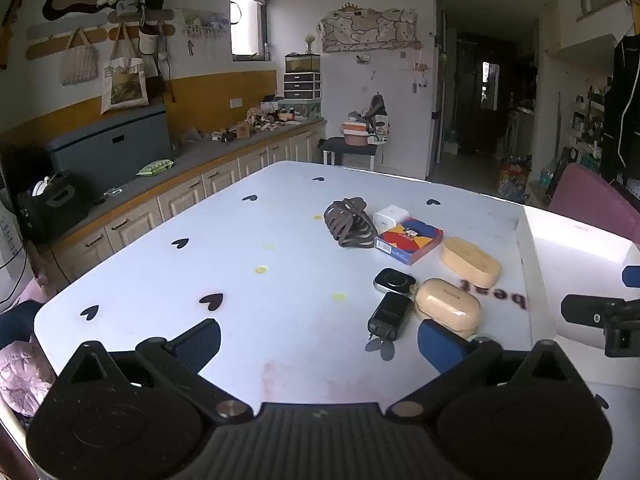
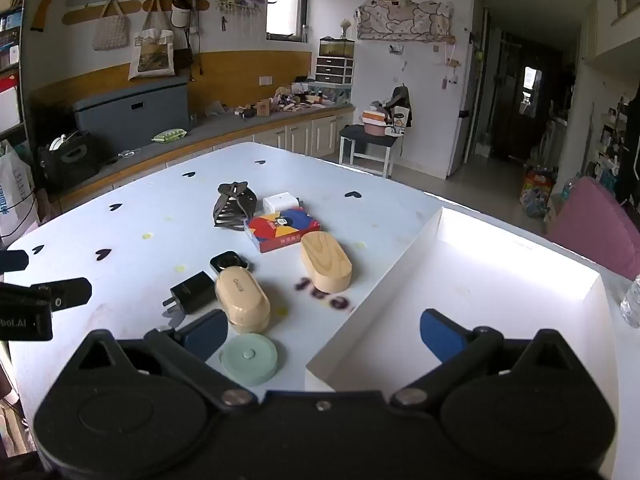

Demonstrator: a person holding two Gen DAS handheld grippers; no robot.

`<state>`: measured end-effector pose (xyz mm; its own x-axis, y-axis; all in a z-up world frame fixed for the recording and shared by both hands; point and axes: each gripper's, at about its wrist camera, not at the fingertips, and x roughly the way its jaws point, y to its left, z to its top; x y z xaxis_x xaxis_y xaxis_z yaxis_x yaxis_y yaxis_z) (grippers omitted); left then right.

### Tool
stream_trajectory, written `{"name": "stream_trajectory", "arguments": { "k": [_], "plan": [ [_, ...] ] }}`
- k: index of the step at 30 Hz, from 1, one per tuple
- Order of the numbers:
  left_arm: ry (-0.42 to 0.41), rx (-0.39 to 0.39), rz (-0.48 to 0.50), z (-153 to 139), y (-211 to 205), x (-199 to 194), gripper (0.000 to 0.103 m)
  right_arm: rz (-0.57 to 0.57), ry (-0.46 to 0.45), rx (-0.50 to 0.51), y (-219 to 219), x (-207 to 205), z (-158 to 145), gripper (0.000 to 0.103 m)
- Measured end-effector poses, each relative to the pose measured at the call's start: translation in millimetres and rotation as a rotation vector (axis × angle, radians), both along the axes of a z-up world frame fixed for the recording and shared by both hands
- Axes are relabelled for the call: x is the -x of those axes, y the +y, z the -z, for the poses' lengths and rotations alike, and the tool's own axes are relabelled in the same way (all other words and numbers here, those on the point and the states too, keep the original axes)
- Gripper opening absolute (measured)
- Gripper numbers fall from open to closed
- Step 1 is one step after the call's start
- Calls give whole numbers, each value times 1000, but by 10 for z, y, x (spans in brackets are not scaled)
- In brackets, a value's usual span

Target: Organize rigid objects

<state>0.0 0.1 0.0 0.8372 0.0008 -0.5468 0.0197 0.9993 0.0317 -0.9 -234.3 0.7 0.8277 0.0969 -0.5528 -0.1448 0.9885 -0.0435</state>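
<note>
Both grippers hang over the near edge of the white table [image 1: 168, 280], jaws spread wide, nothing between them. The left gripper [image 1: 319, 338] tilts down over bare tabletop; its right pad [image 1: 438, 344] sits just in front of a beige earbud case [image 1: 448, 306]. The right gripper [image 2: 324, 336] straddles the near corner of a white box [image 2: 400, 280], left pad [image 2: 208, 338] over the table, right pad [image 2: 442, 338] over the box floor. The box, along the table's right edge, looks empty in the part on show.

The things to sort lie in a loose cluster near the middle of the table, left of the box. Farthest back, a dark hair claw [image 2: 234, 204] and a white charger cube [image 2: 280, 202] lie side by side. In front of them, a colourful card box [image 2: 284, 228], touching the cube. A wooden oval case [image 2: 326, 260] lies just beside the card box, nearest the white box wall. Closer in, a black smartwatch [image 2: 230, 262] touches the far end of the earbud case, and a black plug adapter [image 2: 192, 292] lies just left of that case, prongs toward the near edge. Nearest of all, a pale green round disc [image 2: 249, 358] lies flat by the right gripper's left pad.

Black hearts and yellow dots mark the tabletop, with blurred dark lettering [image 1: 494, 294] beside the wooden case.
</note>
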Motion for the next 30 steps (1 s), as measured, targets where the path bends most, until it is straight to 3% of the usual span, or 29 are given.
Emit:
{"name": "stream_trajectory", "arguments": {
  "k": [30],
  "plan": [
    [0, -8, -1, 17, -2, 6, 103, 10, 19, 8, 16, -24, 35, 103]
  ]
}}
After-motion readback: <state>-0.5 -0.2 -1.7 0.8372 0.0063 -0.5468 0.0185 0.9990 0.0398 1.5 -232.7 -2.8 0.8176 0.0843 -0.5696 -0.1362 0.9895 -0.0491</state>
